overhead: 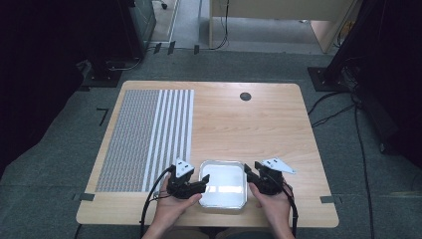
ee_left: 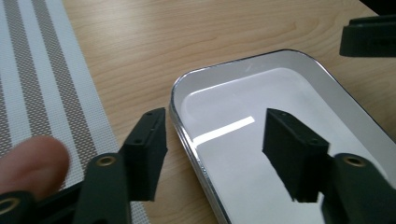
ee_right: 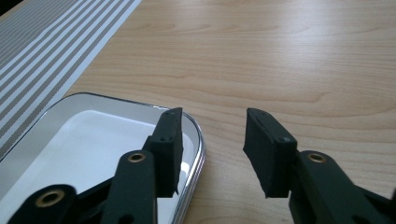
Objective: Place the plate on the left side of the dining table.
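A white rectangular tray (overhead: 222, 162) with a shiny metal rim lies empty near the table's front edge, between my two grippers. My left gripper (overhead: 203, 183) stands open at the tray's left side. In the left gripper view (ee_left: 217, 126) one jaw is outside the tray rim (ee_left: 187, 140) and the other is over the white inside, and neither touches it. My right gripper (overhead: 249, 177) is open at the tray's right side. In the right gripper view (ee_right: 214, 121) it straddles the tray rim (ee_right: 201, 149) with a clear gap on both sides. The right gripper's jaw (ee_left: 369, 37) also appears far off in the left gripper view.
A grey-and-white striped placemat (overhead: 147, 139) covers the left part of the wooden table (overhead: 259, 124). A dark round grommet (overhead: 245, 96) sits near the far edge. Cables and dark equipment stand on the floor around the table.
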`<state>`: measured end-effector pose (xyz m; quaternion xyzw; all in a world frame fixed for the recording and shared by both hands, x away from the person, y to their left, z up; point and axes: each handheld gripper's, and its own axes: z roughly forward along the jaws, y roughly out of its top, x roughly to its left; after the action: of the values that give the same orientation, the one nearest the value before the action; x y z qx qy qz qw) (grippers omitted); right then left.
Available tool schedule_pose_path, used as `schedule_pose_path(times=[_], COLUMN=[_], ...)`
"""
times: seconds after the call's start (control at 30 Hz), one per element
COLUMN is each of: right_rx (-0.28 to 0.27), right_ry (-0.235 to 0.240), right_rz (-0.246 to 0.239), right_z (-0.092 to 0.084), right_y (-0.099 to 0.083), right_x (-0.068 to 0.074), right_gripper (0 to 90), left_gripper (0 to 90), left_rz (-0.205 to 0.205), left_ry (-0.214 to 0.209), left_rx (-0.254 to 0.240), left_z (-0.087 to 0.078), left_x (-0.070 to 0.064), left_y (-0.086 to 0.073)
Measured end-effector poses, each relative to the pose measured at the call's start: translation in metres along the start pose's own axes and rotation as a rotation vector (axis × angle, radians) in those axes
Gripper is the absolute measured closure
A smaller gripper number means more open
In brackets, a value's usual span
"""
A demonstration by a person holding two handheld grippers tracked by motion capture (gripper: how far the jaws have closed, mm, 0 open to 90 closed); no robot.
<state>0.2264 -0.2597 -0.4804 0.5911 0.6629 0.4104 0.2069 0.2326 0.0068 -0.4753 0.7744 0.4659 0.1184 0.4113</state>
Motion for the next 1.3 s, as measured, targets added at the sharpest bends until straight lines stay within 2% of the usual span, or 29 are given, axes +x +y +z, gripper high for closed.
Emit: schedule_pose_path(times=[0.07, 0.23, 0.27, 0.33, 0.4, 0.6, 0.63, 0.7, 0.87, 1.03, 1.13, 1.17, 1.27, 1.3], right_rx=[-0.014, 0.004, 0.002, 0.010, 0.017, 0.062, 0.078, 0.093, 0.116, 0.116, 0.103, 0.100, 0.097, 0.073], right_ry=[-0.006, -0.001, 0.010, 0.081, 0.113, 0.105, 0.120, 0.129, 0.130, 0.143, 0.153, 0.242, 0.240, 0.192], right_rz=[0.007, 0.006, 0.014, 0.061, 0.110, 0.145, 0.176, 0.202, 0.228, 0.250, 0.256, 0.306, 0.290, 0.262], right_z=[0.000, 0.003, 0.003, 0.003, 0.003, 0.003, 0.003, 0.004, 0.005, 0.004, 0.001, 0.000, 0.000, 0.000], right_y=[-0.001, -0.003, -0.004, -0.006, -0.009, -0.012, -0.012, -0.012, -0.014, -0.014, -0.012, -0.010, -0.010, -0.012], right_x=[0.000, -0.001, -0.002, -0.005, -0.005, -0.004, -0.005, -0.006, -0.008, -0.010, -0.011, -0.012, -0.007, -0.005], right_gripper=[60.6, 62.5, 63.8, 69.7, 73.4, 78.5, 81.1, 83.3, 87.4, 88.5, 90.0, 88.7, 87.7, 86.1], left_gripper=[47.1, 59.4, 59.4, 65.3, 67.9, 75.3, 76.2, 77.6, 79.6, 79.4, 78.7, 78.7, 76.6, 76.6], left_rz=[0.010, 0.026, 0.028, 0.029, 0.031, 0.042, 0.044, 0.046, 0.048, 0.064, 0.062, 0.066, 0.069, 0.069], left_ry=[-0.006, -0.005, -0.001, 0.003, 0.003, 0.014, 0.009, 0.010, 0.005, 0.022, 0.017, 0.012, 0.011, 0.010], left_rx=[0.003, 0.018, 0.022, 0.037, 0.040, 0.064, 0.071, 0.073, 0.075, 0.076, 0.076, 0.076, 0.080, 0.085], left_z=[0.001, 0.004, 0.004, 0.005, 0.004, 0.005, 0.006, 0.006, 0.006, 0.008, 0.008, 0.008, 0.009, 0.009], left_x=[-0.002, -0.003, -0.003, -0.002, -0.001, 0.002, 0.003, 0.004, 0.005, 0.004, 0.004, 0.003, 0.002, 0.003], left_y=[-0.001, -0.003, -0.004, -0.005, -0.005, -0.007, -0.007, -0.007, -0.007, -0.008, -0.008, -0.008, -0.009, -0.009])
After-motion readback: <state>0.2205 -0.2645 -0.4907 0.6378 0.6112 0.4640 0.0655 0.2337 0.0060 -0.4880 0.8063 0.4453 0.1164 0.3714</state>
